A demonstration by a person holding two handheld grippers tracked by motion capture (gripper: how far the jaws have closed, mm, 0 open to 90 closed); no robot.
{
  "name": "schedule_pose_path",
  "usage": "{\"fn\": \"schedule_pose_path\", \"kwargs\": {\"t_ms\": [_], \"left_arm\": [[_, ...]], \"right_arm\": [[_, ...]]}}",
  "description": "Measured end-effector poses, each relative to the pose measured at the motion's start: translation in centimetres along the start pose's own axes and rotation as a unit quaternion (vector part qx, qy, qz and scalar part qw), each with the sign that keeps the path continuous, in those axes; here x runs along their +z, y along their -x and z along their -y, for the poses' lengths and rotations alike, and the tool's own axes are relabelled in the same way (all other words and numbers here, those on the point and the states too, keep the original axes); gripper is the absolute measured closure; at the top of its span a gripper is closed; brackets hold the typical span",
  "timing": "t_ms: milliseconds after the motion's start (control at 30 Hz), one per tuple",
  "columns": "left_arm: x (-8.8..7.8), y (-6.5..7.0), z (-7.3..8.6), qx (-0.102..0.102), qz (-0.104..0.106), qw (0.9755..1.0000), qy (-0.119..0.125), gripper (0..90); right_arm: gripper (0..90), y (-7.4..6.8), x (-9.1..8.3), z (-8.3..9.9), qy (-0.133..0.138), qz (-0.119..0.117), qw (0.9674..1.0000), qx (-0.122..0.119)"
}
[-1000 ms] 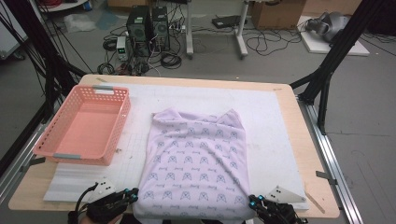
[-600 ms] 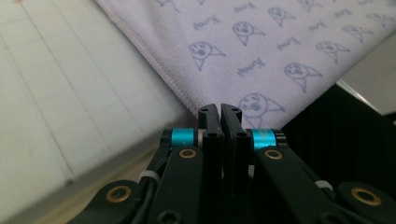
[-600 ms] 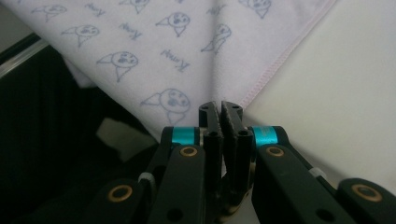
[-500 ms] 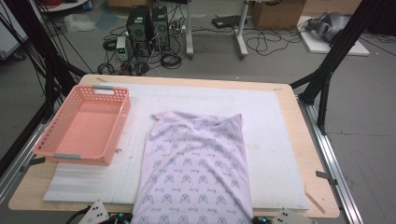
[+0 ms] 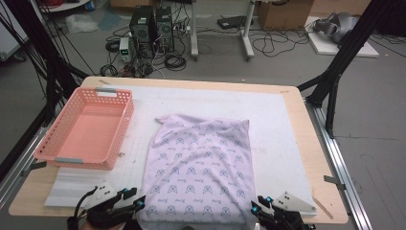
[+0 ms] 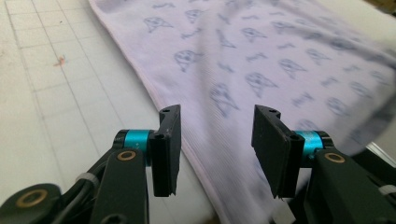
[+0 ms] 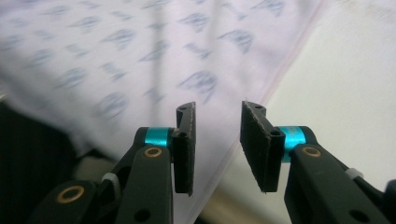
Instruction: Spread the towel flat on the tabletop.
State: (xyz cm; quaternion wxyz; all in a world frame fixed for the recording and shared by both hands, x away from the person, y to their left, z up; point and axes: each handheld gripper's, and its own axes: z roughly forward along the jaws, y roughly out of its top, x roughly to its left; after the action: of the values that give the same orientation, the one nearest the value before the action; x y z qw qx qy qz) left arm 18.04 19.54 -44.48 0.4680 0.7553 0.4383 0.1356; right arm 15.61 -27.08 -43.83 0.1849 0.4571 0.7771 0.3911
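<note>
1. Cloth [image 5: 198, 167], pale lilac with a small dark repeated print, lies spread flat on the white mat [image 5: 282, 124], at the middle of the table toward six o'clock; its near hem hangs over the table's front edge.
2. At nine to ten o'clock from the cloth stands a pink basket [image 5: 122, 127] with nothing in it, apart from the fabric.
3. Left gripper [image 5: 136, 205] sits at about seven o'clock, by the near left corner of the cloth. Its jaws have just been opening and stand apart; in the left gripper view [image 6: 217, 149] the cloth's edge runs beneath the gap, but the pads do not press on it.
4. Right gripper [image 5: 256, 207] sits at about five o'clock, by the near right corner. Its jaws have also just been opening and stand apart over the cloth's side edge [image 7: 217, 147], clamping nothing.
5. Judging from this, the laying-out looks done: the cloth is flat with only light wrinkles. Any folding, or moving it to the basket, is not yet begun.
</note>
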Motion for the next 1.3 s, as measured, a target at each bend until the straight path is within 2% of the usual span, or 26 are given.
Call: {"fn": "schedule_pose_path", "kwargs": {"t_ms": [100, 167, 200, 233, 267, 300, 333, 467, 633, 833, 867, 1000, 1100, 1167, 1233, 1300], "left_arm": [[1.6, -0.2, -0.2, -0.003, -0.006, 0.9998, -0.016, 52.1], [2.1, 0.2, 0.0, 0.012, -0.009, 0.9998, -0.01, 52.7], [2.2, 0.3, 0.1, 0.024, -0.009, 0.9996, -0.009, 54.8], [2.2, 0.5, 0.2, 0.042, -0.008, 0.999, -0.013, 61.2], [2.1, 0.7, 0.5, 0.066, -0.02, 0.9976, -0.008, 69.9], [2.0, 0.7, 0.6, 0.072, -0.018, 0.9972, -0.008, 77.4], [1.9, 0.7, 0.5, 0.057, -0.015, 0.9982, -0.011, 84.4], [1.2, 0.9, 0.7, 0.041, -0.005, 0.9988, -0.024, 86.6], [-0.3, 1.5, 1.2, 0.048, 0.021, 0.9982, -0.027, 86.5], [-2.2, 2.0, 2.1, 0.052, 0.039, 0.9971, -0.041, 86.1], [-2.5, 2.2, 2.3, 0.056, 0.04, 0.9967, -0.044, 89.3], [-4.1, 2.5, 3.1, 0.069, 0.044, 0.9952, -0.055, 89.4], [-4.6, 2.2, 3.2, 0.067, 0.031, 0.9964, -0.041, 87.2], [-4.1, 1.8, 2.6, 0.049, 0.019, 0.9982, -0.028, 72.2], [-3.3, 1.5, 2.1, 0.039, 0.012, 0.9991, -0.012, 64.5], [-2.1, 1.2, 1.4, 0.018, 0.002, 0.9998, -0.003, 57.1]], "right_arm": [[65.3, 0.5, 1.4, -0.7, -0.01, 0.023, 0.9997, 0.001], [67.4, 0.9, 2.1, -0.9, -0.019, 0.027, 0.9994, 0.004], [69.1, 1.0, 2.4, -0.8, -0.026, 0.022, 0.9994, 0.007], [70.2, 1.0, 2.4, -0.7, -0.022, 0.023, 0.9995, 0.01], [76.3, 1.1, 2.4, -0.7, -0.02, 0.019, 0.9995, 0.013], [86.3, 1.2, 2.3, -0.6, -0.021, 0.008, 0.9997, 0.014], [86.9, 1.2, 2.2, -0.6, -0.022, -0.001, 0.9997, 0.012], [88.0, 1.1, 1.7, -0.4, -0.031, -0.009, 0.9995, 0.004], [88.1, 0.6, 0.2, 0.5, -0.036, -0.031, 0.9989, -0.006], [88.0, 0.2, -2.0, 1.8, -0.037, -0.048, 0.9982, 0.001], [88.0, 0.1, -2.4, 2.0, -0.036, -0.051, 0.9981, 0.003], [88.1, -0.5, -3.7, 2.8, -0.04, -0.06, 0.9974, -0.004], [86.3, -0.7, -3.7, 3.2, -0.047, -0.063, 0.9969, -0.006], [73.7, -0.5, -3.4, 3.2, -0.038, -0.054, 0.9978, 0.0], [68.3, -0.3, -3.0, 2.8, -0.025, -0.045, 0.9986, 0.011], [65.5, -0.2, -2.6, 2.1, -0.016, -0.036, 0.9992, 0.007]]}}
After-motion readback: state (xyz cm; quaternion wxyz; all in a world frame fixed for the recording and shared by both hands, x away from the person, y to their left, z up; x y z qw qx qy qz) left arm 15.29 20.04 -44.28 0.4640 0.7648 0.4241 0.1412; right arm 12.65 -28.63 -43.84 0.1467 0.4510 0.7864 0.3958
